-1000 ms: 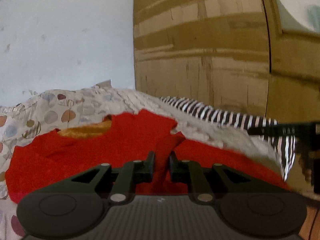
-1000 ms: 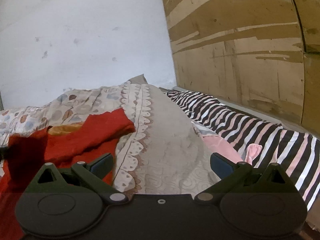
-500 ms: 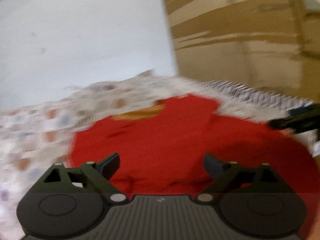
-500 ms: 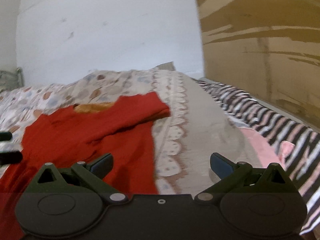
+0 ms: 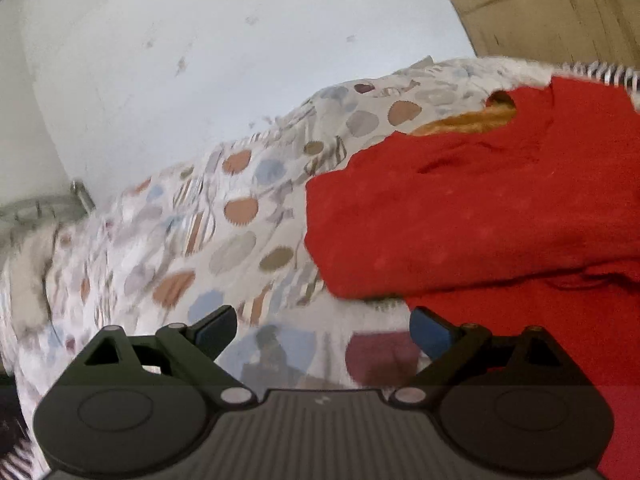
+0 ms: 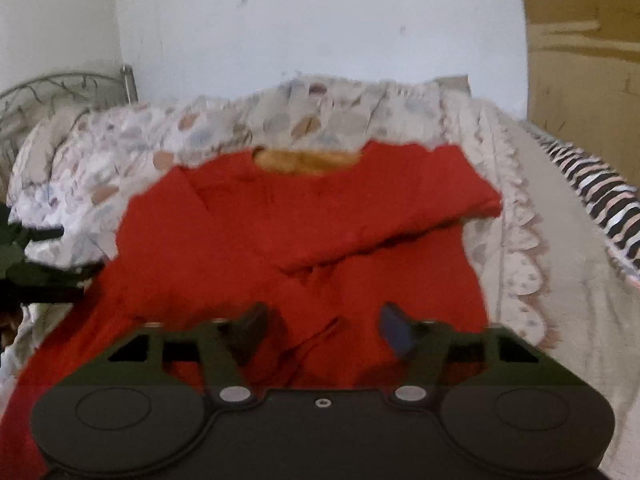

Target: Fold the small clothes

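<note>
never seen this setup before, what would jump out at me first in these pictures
The bright red top grabs the eye, spread on the spotted bedspread with its orange neck lining toward the white wall. The right hand-held gripper sits over its lower middle, jaws closing with red cloth between them. A black-and-white striped cloth lies along the bed's right edge.

red top (image 6: 304, 224) with orange-lined neckline, flat on the patterned bedspread (image 6: 120, 140), one sleeve folded across its front

Bed against a white wall

A scuffed white wall (image 6: 320, 20), a metal bed frame (image 6: 60, 88), a spotted bedsheet (image 5: 224, 216) and a brown wooden panel (image 6: 584, 48) at right.
</note>
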`<state>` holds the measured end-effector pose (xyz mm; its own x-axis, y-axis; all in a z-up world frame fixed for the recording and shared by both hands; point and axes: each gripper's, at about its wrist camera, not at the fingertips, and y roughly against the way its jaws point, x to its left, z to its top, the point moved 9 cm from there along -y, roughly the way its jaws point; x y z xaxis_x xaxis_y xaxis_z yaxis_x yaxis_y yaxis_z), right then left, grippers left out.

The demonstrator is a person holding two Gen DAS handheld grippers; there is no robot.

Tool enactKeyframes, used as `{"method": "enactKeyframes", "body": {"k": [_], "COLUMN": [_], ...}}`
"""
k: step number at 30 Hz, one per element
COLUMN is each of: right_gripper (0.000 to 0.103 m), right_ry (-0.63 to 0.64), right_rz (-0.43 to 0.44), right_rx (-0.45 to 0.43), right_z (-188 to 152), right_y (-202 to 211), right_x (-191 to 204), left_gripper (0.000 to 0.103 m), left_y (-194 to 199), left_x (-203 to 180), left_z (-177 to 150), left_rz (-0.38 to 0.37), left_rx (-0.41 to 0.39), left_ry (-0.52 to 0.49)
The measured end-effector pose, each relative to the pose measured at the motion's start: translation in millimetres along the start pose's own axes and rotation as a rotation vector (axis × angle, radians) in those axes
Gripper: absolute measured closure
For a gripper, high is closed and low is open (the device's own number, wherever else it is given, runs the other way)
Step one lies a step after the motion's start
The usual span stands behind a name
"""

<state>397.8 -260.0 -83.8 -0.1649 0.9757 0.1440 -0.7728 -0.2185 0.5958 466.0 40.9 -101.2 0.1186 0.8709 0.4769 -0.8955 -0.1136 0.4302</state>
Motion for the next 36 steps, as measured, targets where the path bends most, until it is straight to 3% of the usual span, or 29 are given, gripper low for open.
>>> {"method": "enactKeyframes", "body": {"k": [1,4,8,10,13,15,17,19,26,29,32,34,36], "right_gripper": [0.089,0.092,0.096,0.096,0.096,0.096,0.096,0.096,0.096,0.096,0.095,0.088,0.084], "right_ry": [-0.024,-0.048,-0.193,-0.169,-0.100,-0.094,-0.113,-0.122,-0.155,-0.156,-0.176,-0.179,-0.174], "right_rz": [0.035,0.086,0.247,0.250,0.221,0.205,0.203,0.189,0.148,0.116,0.126,0.111,0.083], "right_rx": [0.008,-0.030,-0.146,-0.219,-0.292,-0.308,-0.298,-0.272,-0.106,-0.064,-0.057,-0.072,-0.088], "right_z": [0,13,49,71,93,99,96,86,25,4,-6,-8,-8], "right_y": [-2,8,46,66,83,87,86,80,39,28,27,31,35], "right_x": [0,3,6,12,19,18,14,10,5,3,4,3,1], "left_gripper": [0.007,0.007,0.007,0.013,0.034,0.069,0.084,0.089,0.095,0.094,0.091,0.084,0.053], "left_y": [-6,-18,-29,-35,-40,-40,-39,-36,-52,-50,-35,-20,-3], "left_x": [-2,-1,5,9,20,27,32,33,35,48,54,56,58], "left_z": [0,8,14,20,29,33,34,33,-2,-9,-13,-19,-25], "left_rz": [0.014,0.011,0.015,0.040,0.063,0.034,0.018,0.024,-0.023,-0.017,-0.071,-0.093,-0.109], "left_rx": [-0.003,-0.020,-0.041,-0.062,-0.092,-0.114,-0.121,-0.111,0.097,0.126,0.128,0.133,0.143], "left_ry": [-0.016,0.003,0.055,0.081,0.147,0.189,0.196,0.178,0.251,0.279,0.306,0.326,0.349]}}
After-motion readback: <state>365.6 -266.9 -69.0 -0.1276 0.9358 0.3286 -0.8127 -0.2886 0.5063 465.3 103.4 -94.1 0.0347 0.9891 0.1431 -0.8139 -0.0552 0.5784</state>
